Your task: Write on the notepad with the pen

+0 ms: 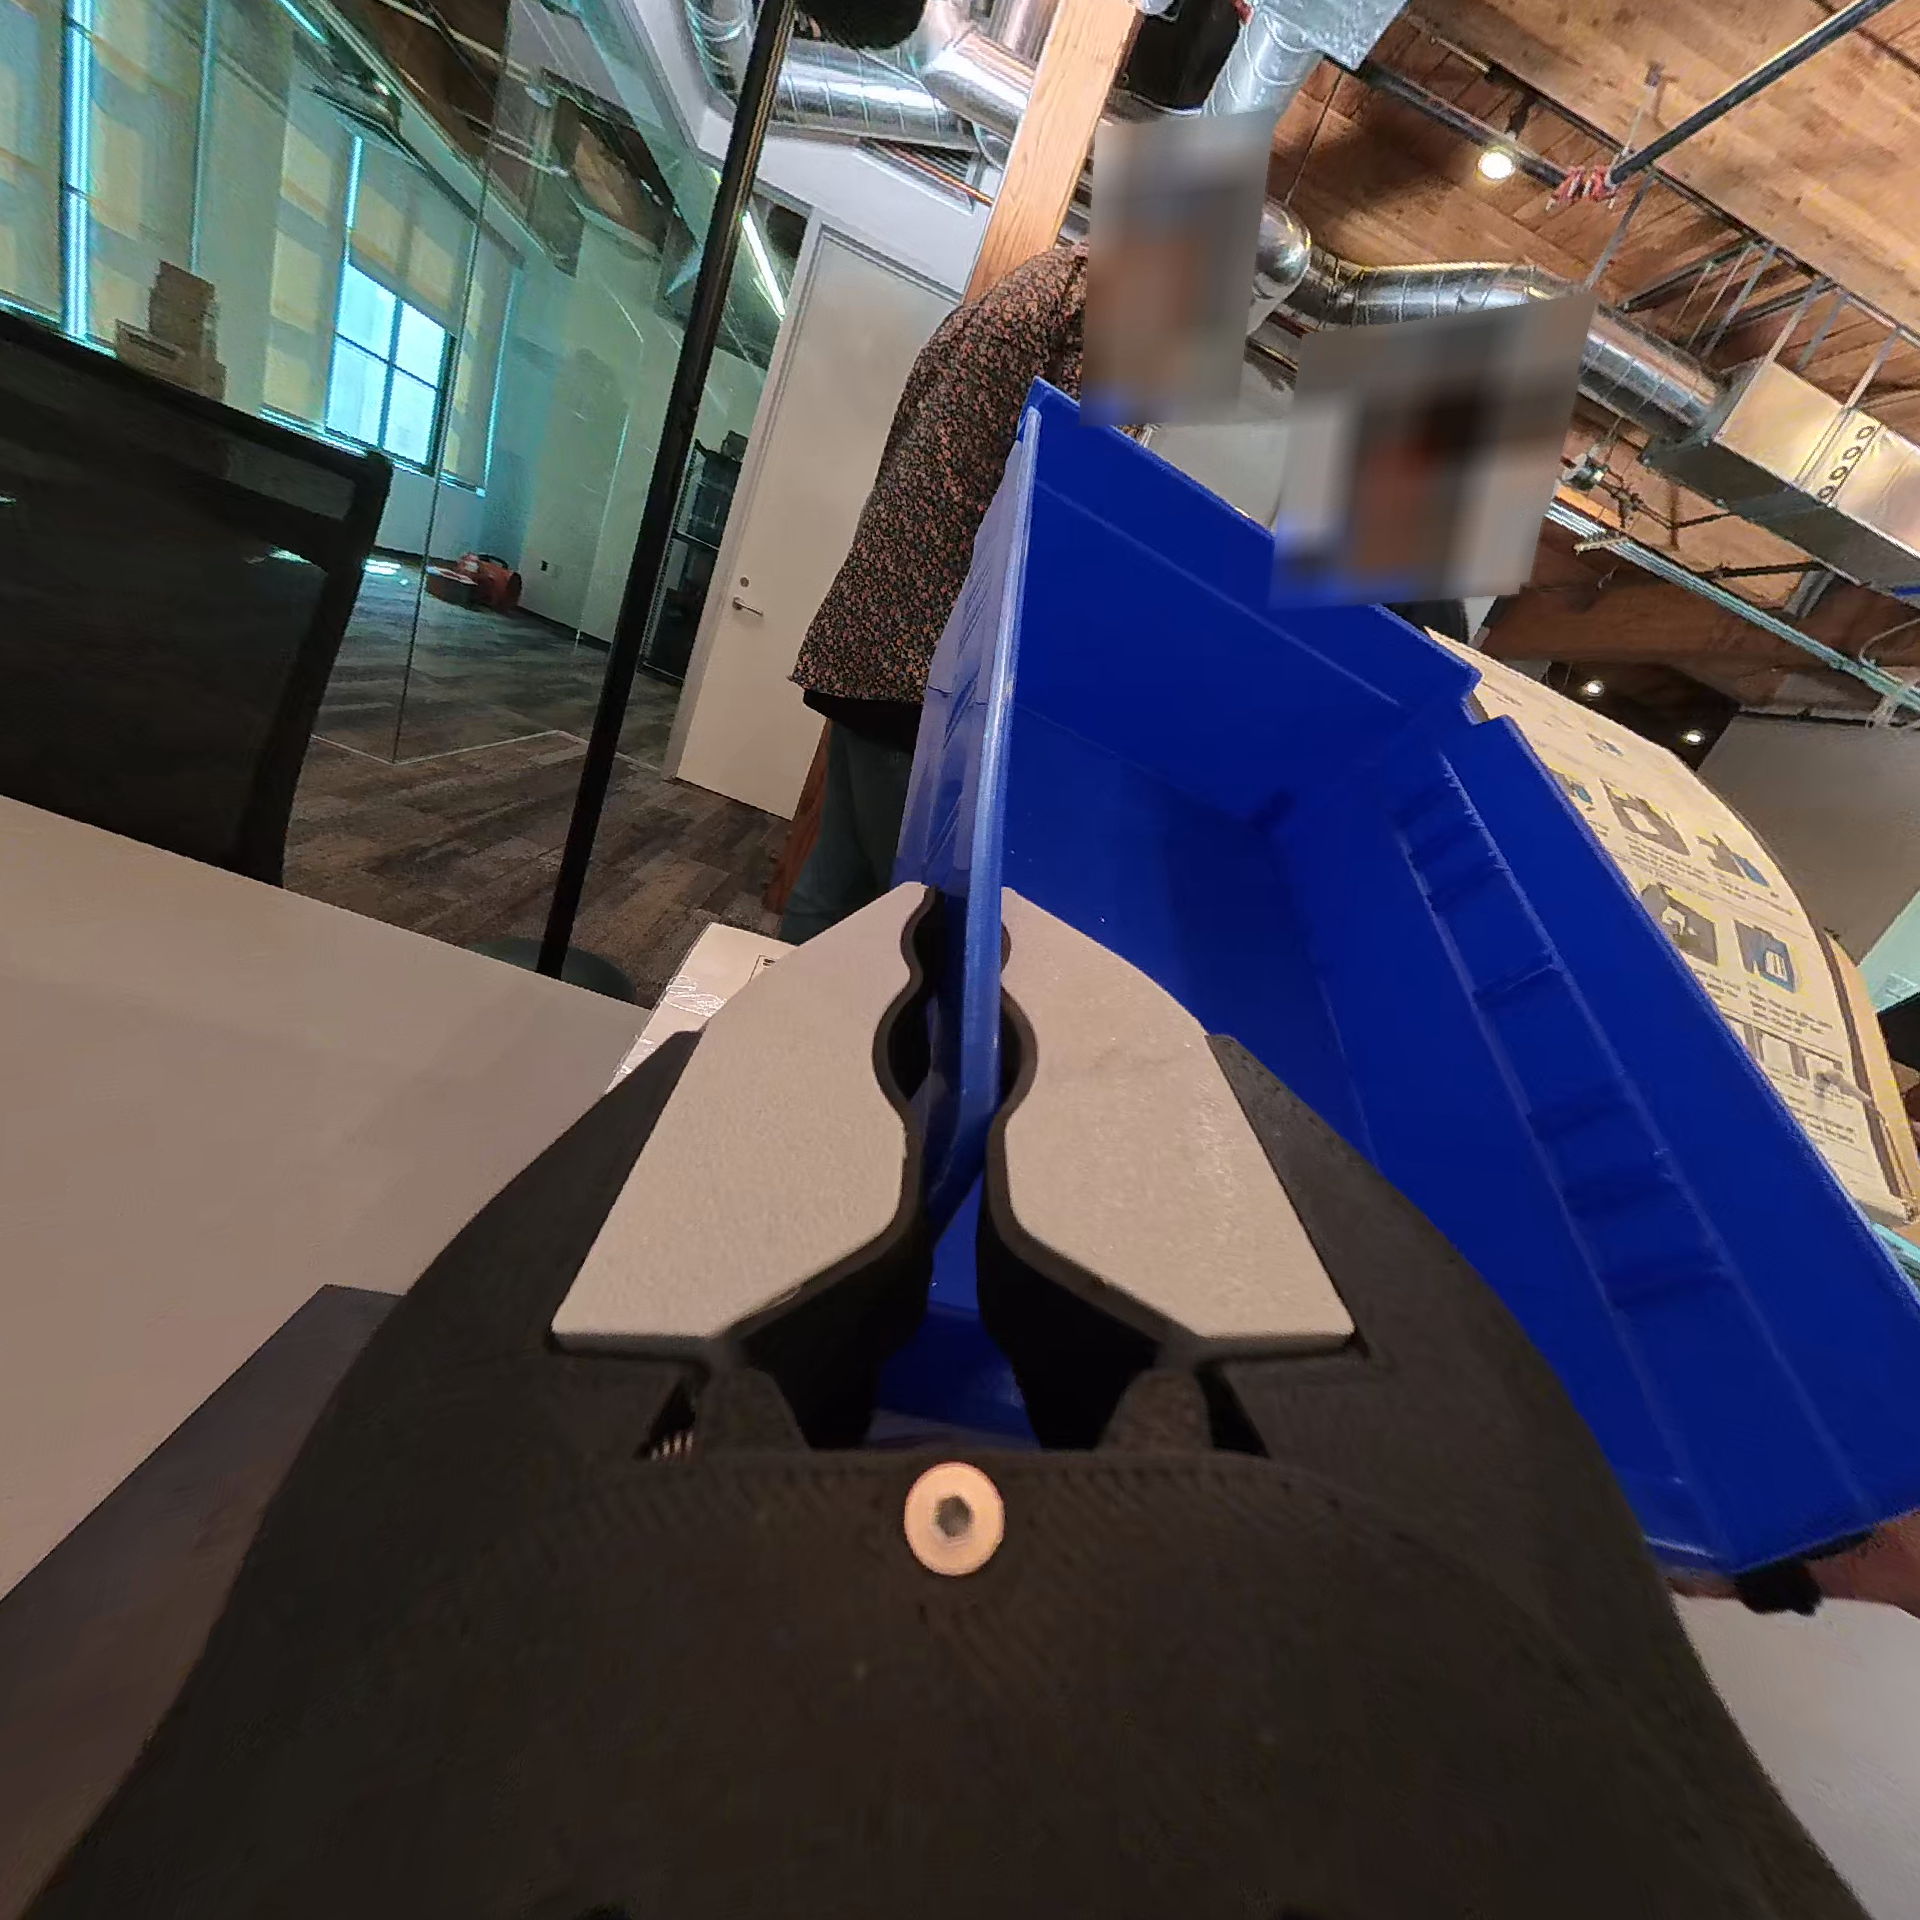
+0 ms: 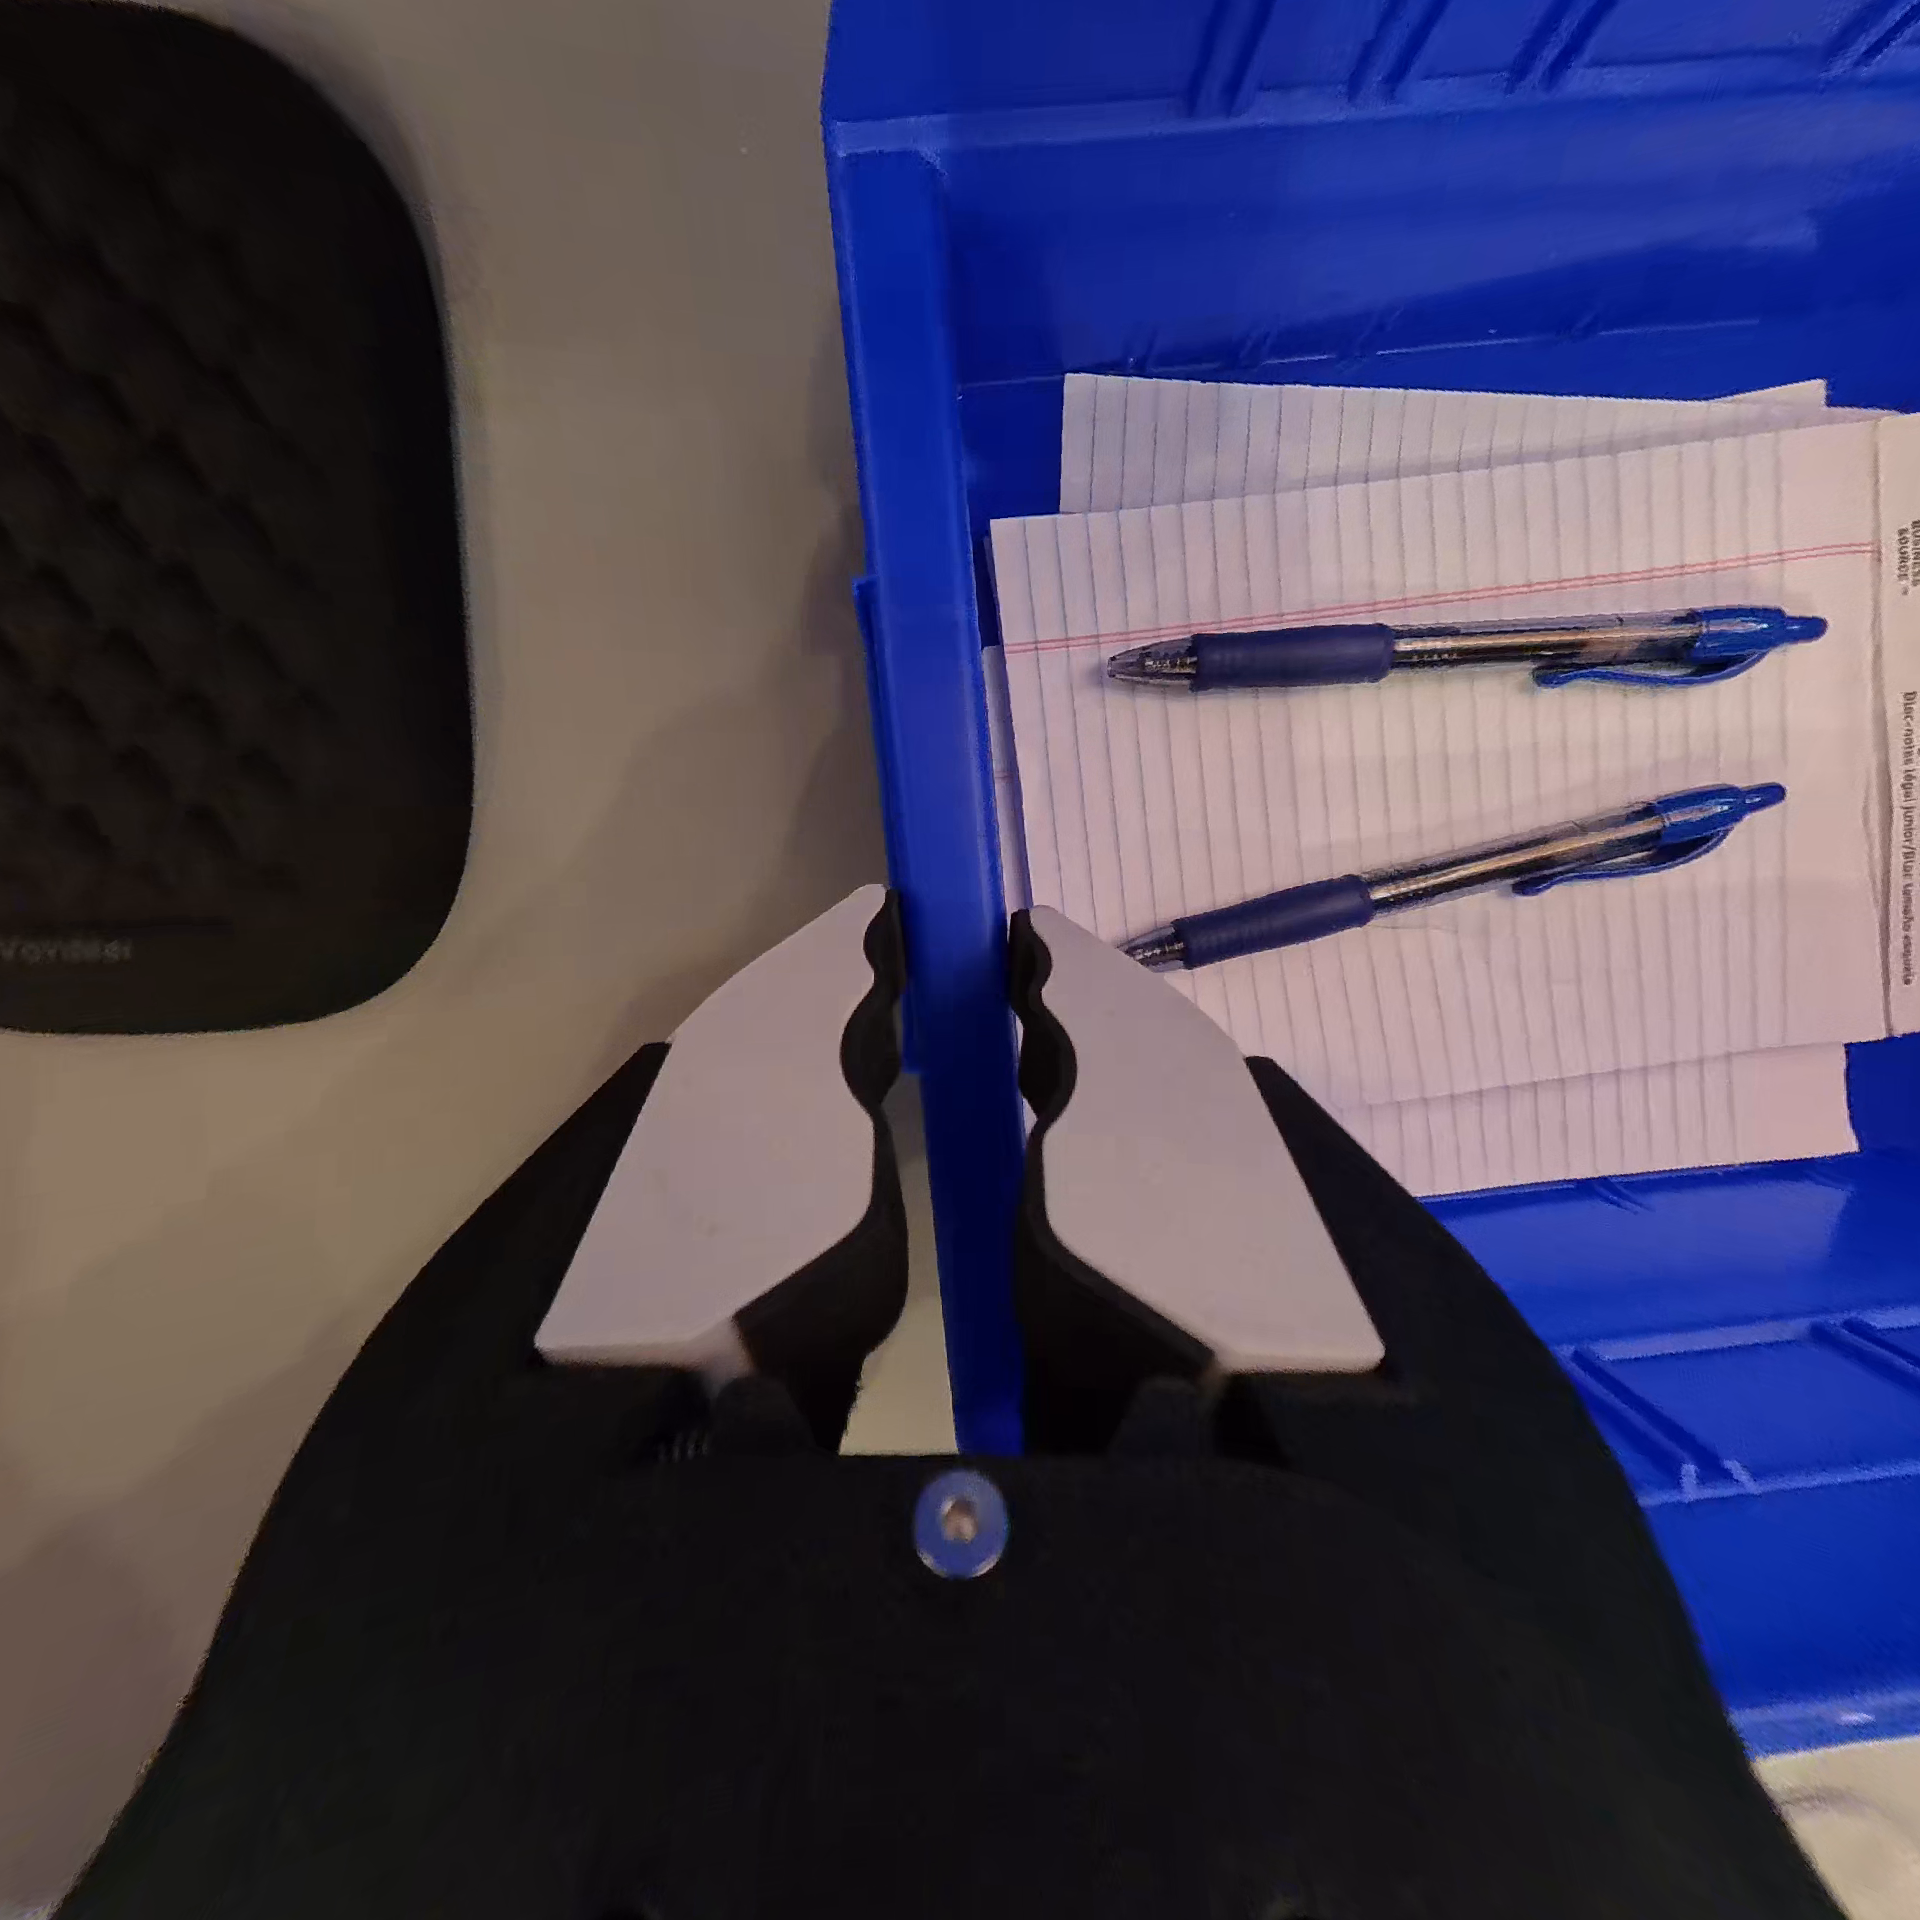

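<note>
A blue plastic bin holds white lined notepads with two blue pens on top: one farther pen and one nearer pen. My right gripper is shut on the bin's left wall, beside the pads. My left gripper is shut on another wall of the same bin, which stands tilted up off the table in the left wrist view. The pads and pens are hidden in that view.
A black padded pouch lies on the grey table left of the bin. A cardboard box with printed pictures stands behind the bin. A black chair, a black pole and a person are beyond the table. Left tips to right tips: about 35 centimeters. My left tips are about 30 centimeters from the black padded pouch, my right tips only 15 centimeters.
</note>
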### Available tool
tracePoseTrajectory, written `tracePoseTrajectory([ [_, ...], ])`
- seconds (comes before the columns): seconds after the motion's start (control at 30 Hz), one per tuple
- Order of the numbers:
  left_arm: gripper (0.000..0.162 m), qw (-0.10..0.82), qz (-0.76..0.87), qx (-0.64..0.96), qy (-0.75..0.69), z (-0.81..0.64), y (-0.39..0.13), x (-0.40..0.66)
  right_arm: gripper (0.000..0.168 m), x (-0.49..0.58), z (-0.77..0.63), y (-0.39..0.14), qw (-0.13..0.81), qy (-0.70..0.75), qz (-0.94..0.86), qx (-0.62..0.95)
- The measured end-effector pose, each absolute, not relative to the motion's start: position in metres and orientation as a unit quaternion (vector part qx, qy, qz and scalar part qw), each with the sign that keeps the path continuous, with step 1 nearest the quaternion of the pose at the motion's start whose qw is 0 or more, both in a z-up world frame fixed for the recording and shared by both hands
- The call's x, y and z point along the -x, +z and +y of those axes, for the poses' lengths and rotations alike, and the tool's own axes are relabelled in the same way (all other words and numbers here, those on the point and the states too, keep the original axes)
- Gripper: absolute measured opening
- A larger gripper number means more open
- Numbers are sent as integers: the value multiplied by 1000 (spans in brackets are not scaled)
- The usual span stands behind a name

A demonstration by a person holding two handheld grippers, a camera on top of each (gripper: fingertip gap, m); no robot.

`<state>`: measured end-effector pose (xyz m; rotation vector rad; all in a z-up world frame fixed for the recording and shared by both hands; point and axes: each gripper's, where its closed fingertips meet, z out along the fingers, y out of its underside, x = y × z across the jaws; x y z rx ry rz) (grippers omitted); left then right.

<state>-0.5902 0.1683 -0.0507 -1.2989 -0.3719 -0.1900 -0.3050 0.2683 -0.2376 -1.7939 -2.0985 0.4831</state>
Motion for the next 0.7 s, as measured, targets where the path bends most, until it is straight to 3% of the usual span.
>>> tracePoseTrajectory([
  [0.1,4,776,-170,601,-85,169,-50,589,19,307,268,-237,173,165,-739,630],
  [0.13,4,777,-169,601,-83,169,-50,589,28,307,267,-236,174,164,-737,632],
  [0.17,4,777,-169,600,-82,169,-50,588,48,308,266,-231,186,166,-737,629],
  [0.27,4,783,-165,593,-83,170,-46,585,67,306,263,-209,224,166,-727,627],
  [0.37,4,795,-149,582,-81,173,-38,573,72,298,257,-175,267,203,-693,638],
  [0.57,4,815,-104,568,-59,185,-17,523,76,276,248,-69,387,418,-479,668],
  [0.7,4,822,-54,566,-12,193,3,471,92,258,242,-42,397,499,-388,666],
])
